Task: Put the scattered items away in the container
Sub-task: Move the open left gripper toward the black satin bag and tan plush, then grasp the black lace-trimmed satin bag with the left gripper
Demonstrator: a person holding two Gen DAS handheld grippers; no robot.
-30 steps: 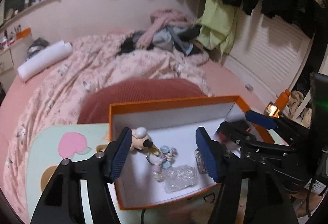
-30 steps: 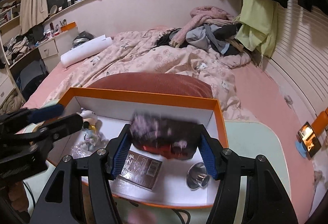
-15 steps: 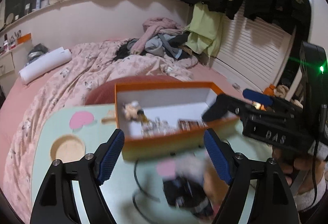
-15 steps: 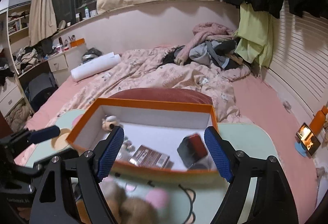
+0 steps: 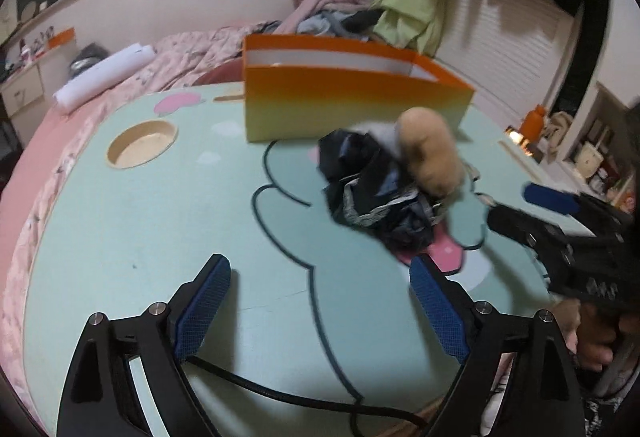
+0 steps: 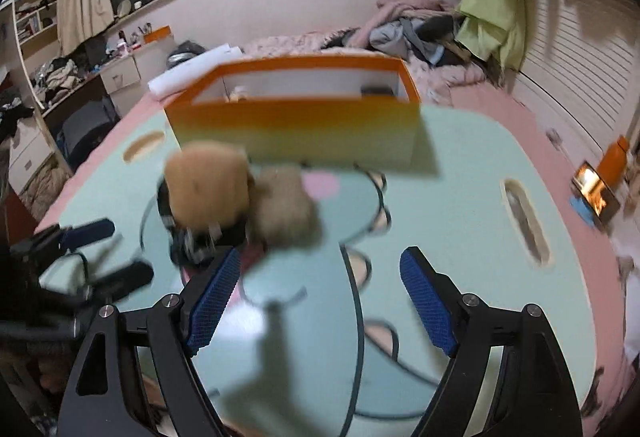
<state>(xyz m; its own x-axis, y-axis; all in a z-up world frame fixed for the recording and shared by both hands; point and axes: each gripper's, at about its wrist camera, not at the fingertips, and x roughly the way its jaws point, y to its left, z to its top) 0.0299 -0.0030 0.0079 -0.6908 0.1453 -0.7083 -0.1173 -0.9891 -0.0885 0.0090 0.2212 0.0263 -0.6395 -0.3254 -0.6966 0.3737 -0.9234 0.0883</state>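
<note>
Both grippers have pulled back near-side from orange box (image 6: 296, 125). Left gripper (image 5: 320, 311) still opening, empty; right gripper (image 6: 320, 301) wide, empty. Next target: plush-and-black-cloth pile (image 5: 394, 181) on table (image 5: 140, 229), just near of the box.

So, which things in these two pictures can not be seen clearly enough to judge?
- Left wrist view: the inside of the orange box is hidden by its near wall.
- Both views: the tan fuzzy item and the dark bundle under it are motion-blurred; what they are is unclear.
- Right wrist view: the box contents are too small and mostly covered.
- Right wrist view: the left claw is blurred at the edge.
</note>
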